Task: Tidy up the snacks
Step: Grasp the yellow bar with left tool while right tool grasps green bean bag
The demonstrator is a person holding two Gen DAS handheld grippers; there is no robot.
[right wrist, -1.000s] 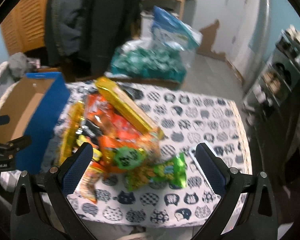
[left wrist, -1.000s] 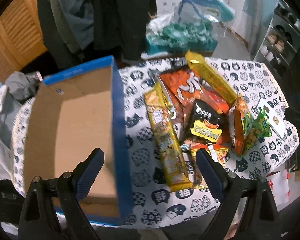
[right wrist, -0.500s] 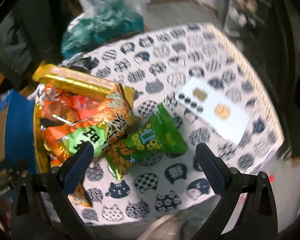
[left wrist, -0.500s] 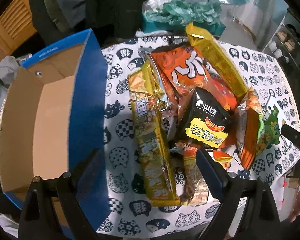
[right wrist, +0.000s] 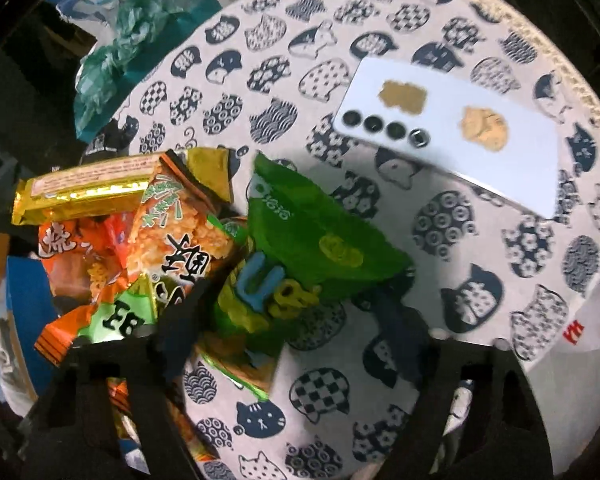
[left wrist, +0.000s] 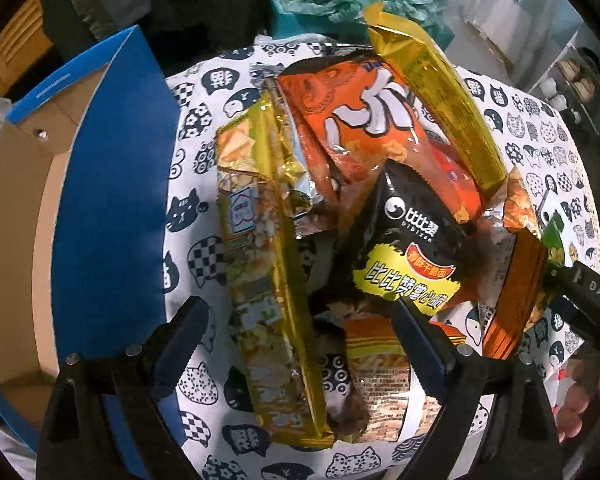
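Your right tongs (right wrist: 292,308) have just been closing around the green snack bag (right wrist: 312,240) at the pile's edge; whether the pads already press it, you cannot tell. Your left tongs (left wrist: 300,336) hang wide open and empty over the long gold packet (left wrist: 268,280). A shallow pinch on slick film could slip, or drag neighbouring bags off the desk (right wrist: 440,20). Only the right view shows the white phone (right wrist: 452,136); only the left shows the blue box (left wrist: 112,200) beside the snacks.
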